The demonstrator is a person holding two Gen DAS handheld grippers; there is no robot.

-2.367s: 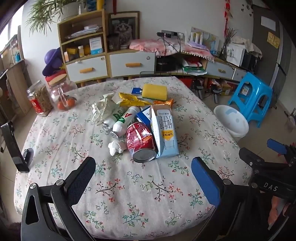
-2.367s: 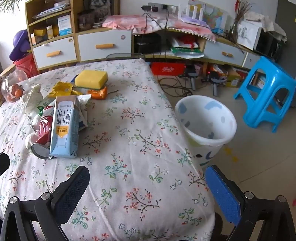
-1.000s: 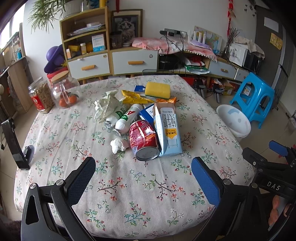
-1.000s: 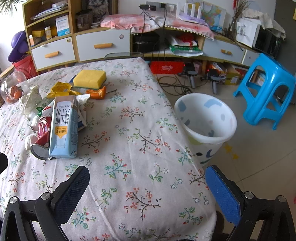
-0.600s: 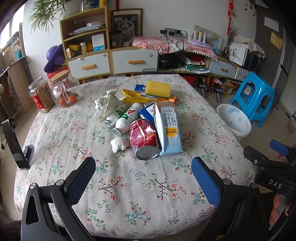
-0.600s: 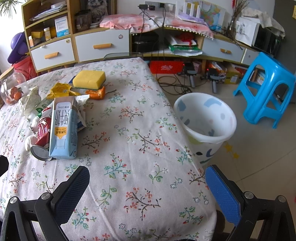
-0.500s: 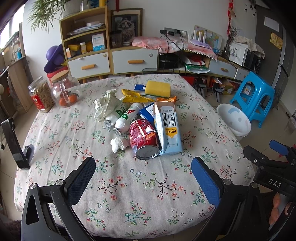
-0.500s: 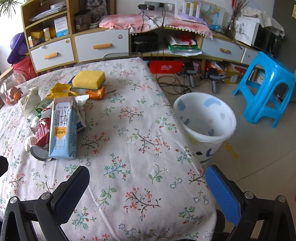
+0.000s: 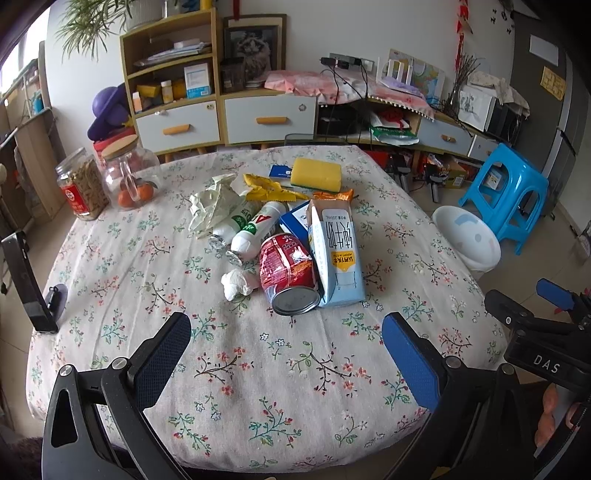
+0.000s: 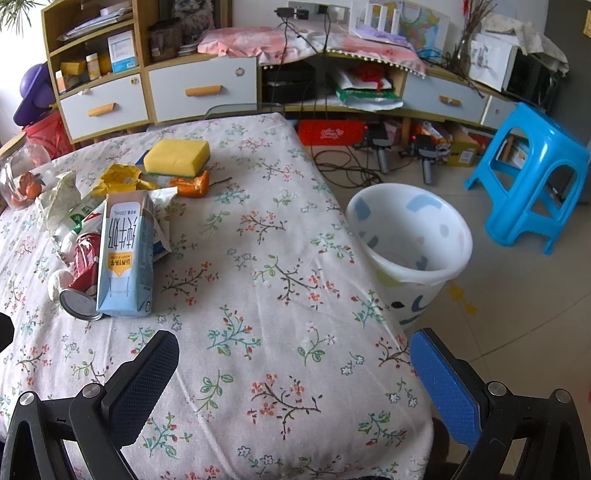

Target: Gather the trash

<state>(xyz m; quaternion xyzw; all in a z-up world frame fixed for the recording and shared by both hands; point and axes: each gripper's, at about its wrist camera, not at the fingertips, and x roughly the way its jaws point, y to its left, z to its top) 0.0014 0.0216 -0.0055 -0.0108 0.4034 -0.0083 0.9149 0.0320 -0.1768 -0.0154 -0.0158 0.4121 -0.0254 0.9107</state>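
Beside the table [image 10: 280, 280], bin interior [image 10: 410, 236] only from right wrist.

A white wall [image 9: 406, 33] closes the far side of the room, with a power strip [image 9: 340, 61] mounted on it and cables hanging down. Beyond the tabletop's [image 9: 258, 369] far edge runs a low wooden cabinet [image 9: 221, 118] with grey-white drawers and orange handles; an open shelf unit [image 9: 166, 77] rises above its left part, with a potted plant [image 9: 92, 22] on top. A blue plastic stool [image 10: 535, 173] stands on the pale tiled floor [image 10: 517, 314] off the tabletop's right edge. Daylight enters from the left.
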